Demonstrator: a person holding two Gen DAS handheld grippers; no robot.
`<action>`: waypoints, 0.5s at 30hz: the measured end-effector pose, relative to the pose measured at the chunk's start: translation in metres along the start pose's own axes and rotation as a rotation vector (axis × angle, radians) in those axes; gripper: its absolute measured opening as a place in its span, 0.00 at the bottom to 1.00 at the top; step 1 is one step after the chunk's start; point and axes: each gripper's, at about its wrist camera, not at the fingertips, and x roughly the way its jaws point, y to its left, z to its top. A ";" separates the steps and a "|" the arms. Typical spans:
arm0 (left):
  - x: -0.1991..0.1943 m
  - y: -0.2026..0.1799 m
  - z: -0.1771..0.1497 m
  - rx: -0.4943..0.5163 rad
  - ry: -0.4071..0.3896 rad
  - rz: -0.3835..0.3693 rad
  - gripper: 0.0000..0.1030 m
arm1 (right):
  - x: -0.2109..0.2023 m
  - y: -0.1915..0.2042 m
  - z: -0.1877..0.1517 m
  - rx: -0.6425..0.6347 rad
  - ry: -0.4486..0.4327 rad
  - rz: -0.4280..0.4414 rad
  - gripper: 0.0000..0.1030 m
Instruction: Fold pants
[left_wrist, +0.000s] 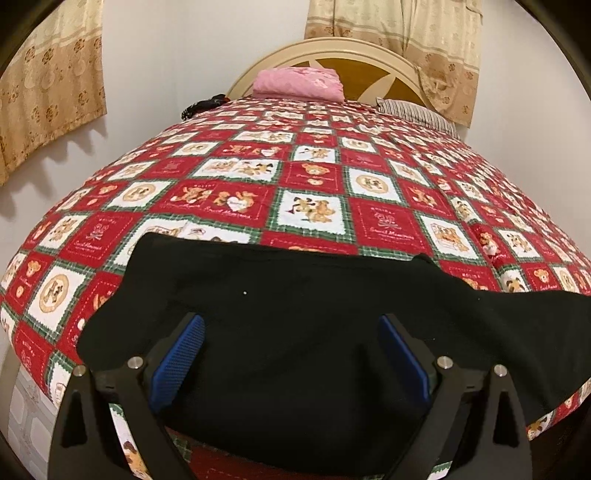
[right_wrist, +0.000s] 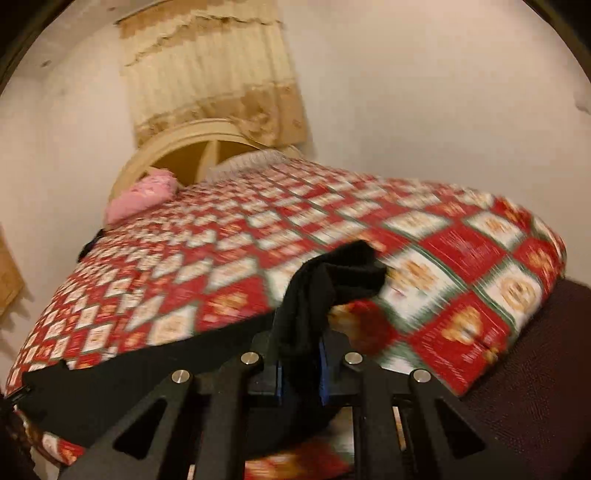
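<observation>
Pants (left_wrist: 295, 332) on near edge of bed (left_wrist: 314, 177).
I have the left gripper (left_wrist: 291, 354) spread above them; my right gripper (right_wrist: 300, 365) pinches a lifted, bunched end.

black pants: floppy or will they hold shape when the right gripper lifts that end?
Likely floppy: the pants droop over and past the right gripper, which is shut on a bunched end. Probably light, since the raised end stands up from that one pinch. Not slippery, I'd guess: in the left wrist view they lie flat on the bedspread under the open left gripper.
</observation>
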 end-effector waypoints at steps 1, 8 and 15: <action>0.000 0.000 0.000 -0.001 0.000 -0.003 0.94 | -0.004 0.017 0.002 -0.021 -0.009 0.037 0.14; -0.001 0.000 -0.002 0.004 -0.004 -0.017 0.94 | 0.003 0.123 -0.012 -0.162 0.022 0.256 0.14; -0.001 0.010 -0.004 -0.022 -0.006 -0.024 0.94 | 0.028 0.237 -0.073 -0.410 0.098 0.384 0.14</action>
